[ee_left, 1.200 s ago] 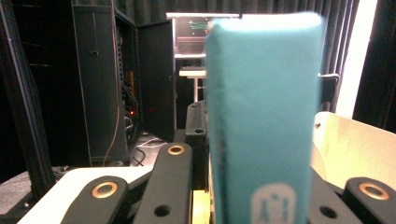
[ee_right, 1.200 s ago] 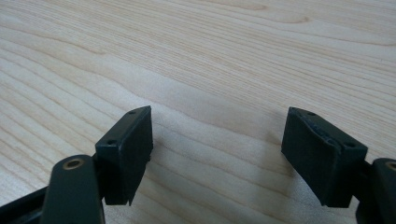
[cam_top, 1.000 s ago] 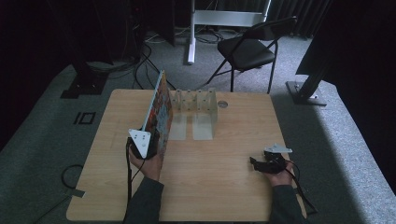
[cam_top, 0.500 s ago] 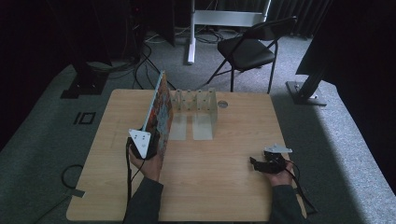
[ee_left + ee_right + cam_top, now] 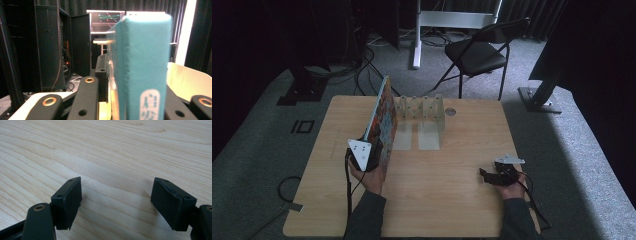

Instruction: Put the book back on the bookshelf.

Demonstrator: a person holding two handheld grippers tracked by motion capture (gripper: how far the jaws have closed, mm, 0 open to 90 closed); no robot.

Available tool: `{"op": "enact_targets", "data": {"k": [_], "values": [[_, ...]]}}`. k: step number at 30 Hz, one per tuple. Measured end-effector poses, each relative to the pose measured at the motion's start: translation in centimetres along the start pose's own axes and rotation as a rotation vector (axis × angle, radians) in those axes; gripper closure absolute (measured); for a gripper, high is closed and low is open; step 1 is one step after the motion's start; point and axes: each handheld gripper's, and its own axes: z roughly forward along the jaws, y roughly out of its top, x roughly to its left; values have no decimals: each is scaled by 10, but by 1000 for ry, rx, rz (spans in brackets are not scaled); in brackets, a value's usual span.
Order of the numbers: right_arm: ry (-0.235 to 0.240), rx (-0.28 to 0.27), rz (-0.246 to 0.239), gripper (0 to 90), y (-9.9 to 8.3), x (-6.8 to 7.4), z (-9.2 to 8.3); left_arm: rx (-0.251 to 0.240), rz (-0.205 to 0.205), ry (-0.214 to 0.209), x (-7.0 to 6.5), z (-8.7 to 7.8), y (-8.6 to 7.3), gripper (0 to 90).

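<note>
Your left gripper has its jaws clamped on the upright book; your right gripper has its jaws apart over bare bench.

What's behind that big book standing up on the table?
Behind the book, held upright by the left claw, stands a pale slotted rack on the table. The book covers the rack's left end, so anything there is hidden.

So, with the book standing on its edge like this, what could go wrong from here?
1. The book stands upright on the table, held at its near end by the left gripper; if that grip slips, it may fall flat.
2. The clear rack stands close beside the book; a sideways swing could knock it.
3. The right gripper rests open far away, so it probably cannot help quickly.
</note>
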Motion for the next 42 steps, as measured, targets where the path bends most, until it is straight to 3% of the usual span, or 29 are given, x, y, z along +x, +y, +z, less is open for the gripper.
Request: {"op": "enact_targets", "data": {"k": [16,23,31,42], "values": [[0,0,0,246,0,0,0,44,-20,-32,6,-4,1,642],[0,0,0,245,0,0,0,78,-22,-98,10,-8,2,600],[0,0,0,246,0,0,0,94,-19,-124,14,-12,2,556],[0,0,0,246,0,0,0,146,19,-204,21,-18,6,480]]}}
